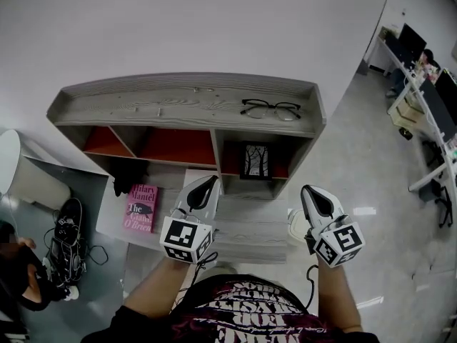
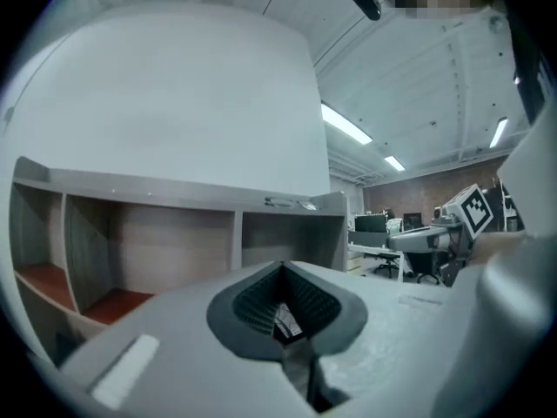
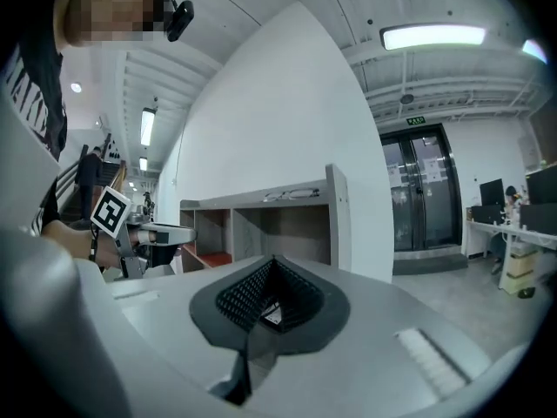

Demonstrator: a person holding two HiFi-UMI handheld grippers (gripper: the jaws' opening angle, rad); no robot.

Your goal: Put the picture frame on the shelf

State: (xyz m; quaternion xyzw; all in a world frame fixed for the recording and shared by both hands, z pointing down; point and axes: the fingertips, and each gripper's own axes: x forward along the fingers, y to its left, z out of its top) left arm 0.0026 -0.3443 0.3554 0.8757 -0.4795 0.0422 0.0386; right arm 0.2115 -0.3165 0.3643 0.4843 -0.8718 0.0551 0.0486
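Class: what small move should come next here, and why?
Probably lower both to rest: the picture frame already stands in the right compartment of the shelf, and the left tool and right tool are shut, empty and clear of it.

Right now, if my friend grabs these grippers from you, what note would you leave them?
Left gripper: shut, empty, held in front of the shelf.
Right gripper: shut, empty, level with the left one.
Picture frame: standing upright in the shelf's right compartment, with neither gripper touching it.
Done: the frame looks placed.
Left: probably nothing. The glasses on top of the shelf and the pink book on the lower surface are not part of the job.
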